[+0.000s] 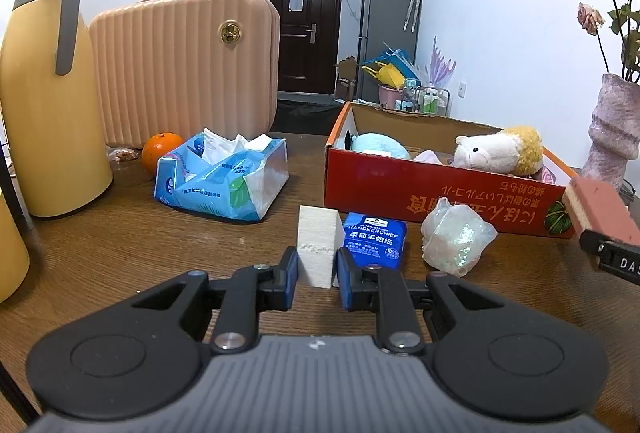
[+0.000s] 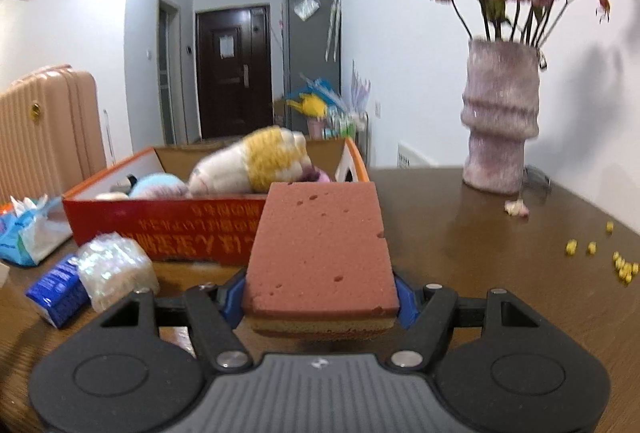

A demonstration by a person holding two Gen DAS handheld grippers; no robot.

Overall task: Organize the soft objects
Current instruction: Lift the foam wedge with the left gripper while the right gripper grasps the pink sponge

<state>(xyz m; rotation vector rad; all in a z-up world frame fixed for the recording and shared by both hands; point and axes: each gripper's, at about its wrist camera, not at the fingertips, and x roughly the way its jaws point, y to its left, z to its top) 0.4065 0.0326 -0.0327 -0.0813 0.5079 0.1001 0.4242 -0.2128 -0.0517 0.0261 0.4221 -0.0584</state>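
Both grippers gripped: your right gripper (image 2: 322, 299) pinched the pink sponge (image 2: 320, 253) before the box's (image 2: 168, 229) near wall; your left gripper (image 1: 317, 275) bracketed the white foam block (image 1: 317, 245), contact unclear.

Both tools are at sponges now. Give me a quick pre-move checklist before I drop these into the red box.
1. Right tool gripping the pink sponge: ok, clamped from both sides and lifted.
2. Left tool gripping the white foam block: not ok, fingers straddle it with gaps and the block stands on the table.
3. Space in the red box: cannot tell, plush toy and blue plush already inside.
4. Right tool's path to the box: ok, nothing between them.
5. Handkerchief pack touches the block: cannot tell.
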